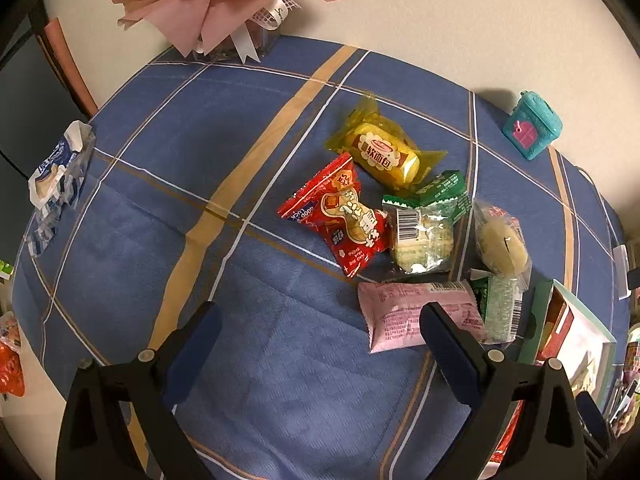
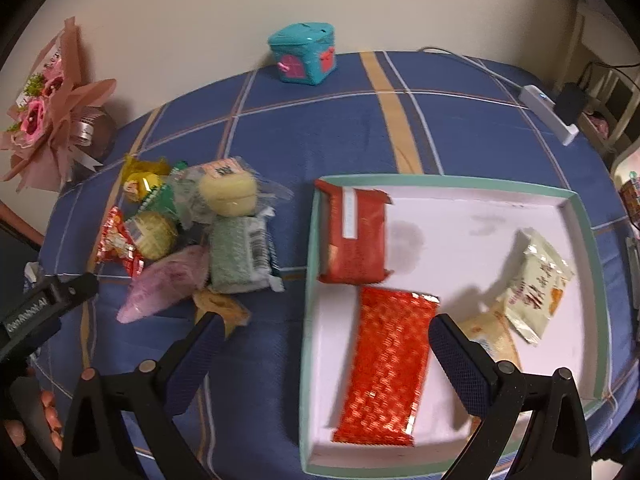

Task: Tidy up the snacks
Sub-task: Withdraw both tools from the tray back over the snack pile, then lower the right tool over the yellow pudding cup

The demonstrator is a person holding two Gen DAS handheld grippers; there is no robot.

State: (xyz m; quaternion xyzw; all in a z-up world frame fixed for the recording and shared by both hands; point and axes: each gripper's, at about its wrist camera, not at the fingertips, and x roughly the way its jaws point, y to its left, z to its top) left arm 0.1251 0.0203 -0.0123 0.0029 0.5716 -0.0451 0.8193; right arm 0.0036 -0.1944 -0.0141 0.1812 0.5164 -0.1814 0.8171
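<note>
Both wide open, empty: left tool [image 1: 320, 336], right tool [image 2: 324, 340]. Risk lower right: snagging two crowded wrappers beside pink packet [image 1: 404, 316].

Pink packet [image 1: 416, 314] partly behind left tool [image 1: 320, 332] finger; box [image 1: 576, 328] cut by edge

- The left tool [image 1: 320, 328] has a matte black plastic frame whose two fingers carry dark blue pads [image 1: 192, 354].
- Round silver-grey screw heads sit on the black arms of each tool.
- The right tool [image 2: 324, 340] looks the same, and its blue pads [image 2: 460, 364] show a fine textured grid.
- White lettering runs along the left tool's black body in the right wrist view.
</note>
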